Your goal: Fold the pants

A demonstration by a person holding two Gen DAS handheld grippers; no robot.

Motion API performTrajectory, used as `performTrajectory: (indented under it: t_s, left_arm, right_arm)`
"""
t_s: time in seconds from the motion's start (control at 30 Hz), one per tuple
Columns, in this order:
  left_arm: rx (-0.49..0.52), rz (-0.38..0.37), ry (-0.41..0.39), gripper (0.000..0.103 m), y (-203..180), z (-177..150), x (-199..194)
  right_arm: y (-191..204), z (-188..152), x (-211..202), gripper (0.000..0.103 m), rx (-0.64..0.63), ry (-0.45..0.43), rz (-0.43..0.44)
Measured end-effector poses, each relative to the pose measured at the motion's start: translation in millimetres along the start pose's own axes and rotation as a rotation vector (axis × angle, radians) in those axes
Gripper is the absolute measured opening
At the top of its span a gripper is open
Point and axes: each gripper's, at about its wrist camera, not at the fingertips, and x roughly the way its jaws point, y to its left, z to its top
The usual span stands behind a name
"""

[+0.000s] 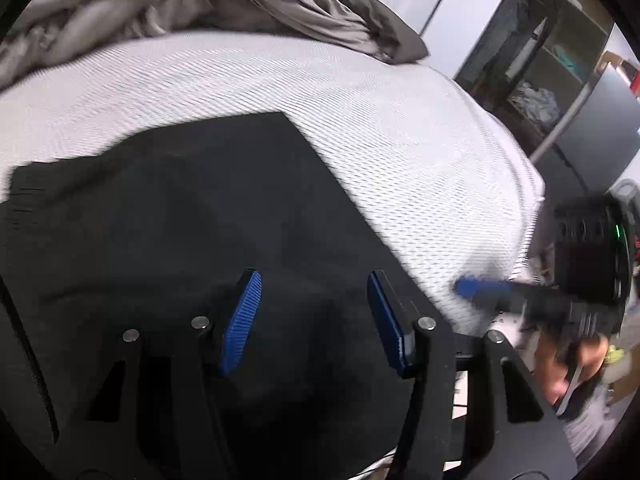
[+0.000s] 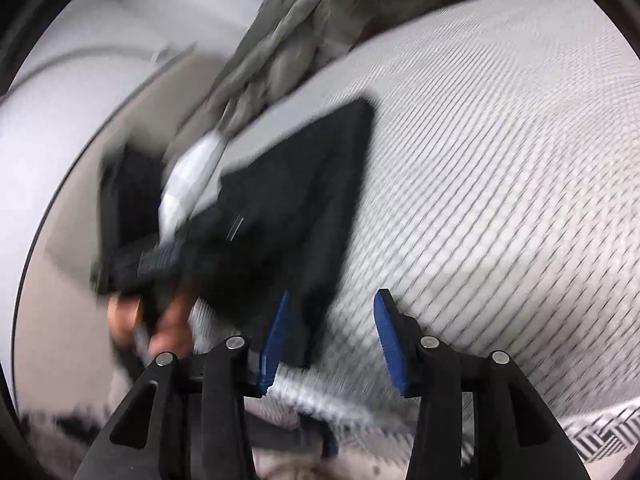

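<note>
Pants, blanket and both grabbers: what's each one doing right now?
black pants: lying flat on the white mattress, partly folded.
grey blanket: crumpled at the mattress's far end.
left gripper: open over the pants, holding nothing.
right gripper: open, empty, at the pants' edge.

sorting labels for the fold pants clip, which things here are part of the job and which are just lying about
Part of the job:
- black pants, spread on the white mattress
- left tool, open over the pants
- right tool, open, nothing between its pads

Just lying about:
- grey blanket, bunched at the far side
- shelf unit beside the bed
</note>
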Motion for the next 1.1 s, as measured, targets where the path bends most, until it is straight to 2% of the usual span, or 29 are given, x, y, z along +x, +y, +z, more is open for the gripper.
performTrajectory:
  t_s: [0.07,0.13,0.17,0.2,0.23,0.3,0.33,0.37,0.43,0.47,0.53,0.6,0.63,0.7,0.73,0.8,0.87,0.9,0.97,1.03,1.1]
  left_arm:
    - [-0.054,0.044,-0.019,0.052,23,-5,-14]
    - [-0.150,0.073,-0.041,0.052,55,-7,-26]
    - [-0.188,0.078,-0.054,0.052,71,-7,-31]
    - [-0.220,0.047,-0.070,0.051,86,-10,-38]
    - [-0.254,0.036,-0.080,0.051,102,-15,-49]
    - [-0.294,0.093,-0.103,0.051,122,-24,-63]
    - [-0.299,0.099,-0.110,0.052,126,-26,-67]
    - [-0.305,0.114,-0.114,0.052,131,-29,-71]
    - [-0.304,0.143,-0.122,0.052,142,-37,-81]
    - [-0.301,0.153,-0.124,0.052,148,-43,-86]
    - [-0.294,0.226,-0.138,0.052,151,-49,-93]
    - [-0.259,0.256,-0.162,0.052,164,-63,-110]
    - [-0.228,0.256,-0.174,0.052,158,-64,-113]
    - [-0.127,0.223,-0.193,0.052,137,-62,-116]
    - [-0.049,0.182,-0.186,0.052,119,-66,-111]
    - [0.039,0.125,-0.150,0.052,95,-70,-97]
    - [0.084,0.071,-0.078,0.052,78,-75,-71]
    - [0.101,0.072,-0.050,0.052,73,-74,-59]
    - [0.158,0.101,-0.014,0.052,72,-80,-44]
    - [0.171,0.057,-0.008,0.051,79,-84,-45]
    - [0.163,0.002,0.011,0.050,90,-89,-55]
  right_arm:
    - [-11,16,9,0.045,0.070,-0.050,0.011]
    - [-14,30,29,0.045,0.095,-0.041,0.010]
    - [-13,40,44,0.045,0.102,-0.030,0.009]
    - [-14,47,55,0.044,0.102,-0.021,0.010]
    - [-14,57,68,0.034,0.107,-0.008,0.017]
    - [-17,72,89,0.014,0.121,0.024,0.043]
    - [-18,79,97,0.009,0.125,0.034,0.036]
    - [-13,87,103,0.008,0.107,0.033,0.016]
    - [2,101,104,0.008,0.045,-0.026,-0.021]
    - [7,106,105,0.010,0.027,-0.032,-0.089]
    - [12,109,108,0.025,0.012,-0.032,-0.218]
    - [18,105,103,0.026,-0.007,-0.050,-0.306]
    - [24,101,95,0.026,-0.035,-0.085,-0.322]
    - [45,88,81,0.026,-0.147,-0.117,-0.328]
    - [55,78,76,0.030,-0.215,-0.113,-0.322]
    - [74,60,80,0.035,-0.300,-0.088,-0.298]
    - [86,46,95,0.035,-0.325,-0.048,-0.266]
    - [96,39,106,0.035,-0.348,-0.031,-0.238]
    - [110,29,123,0.037,-0.424,0.005,-0.234]
    - [117,17,144,0.039,-0.508,0.079,-0.279]
    - [110,14,141,0.039,-0.538,0.083,-0.250]
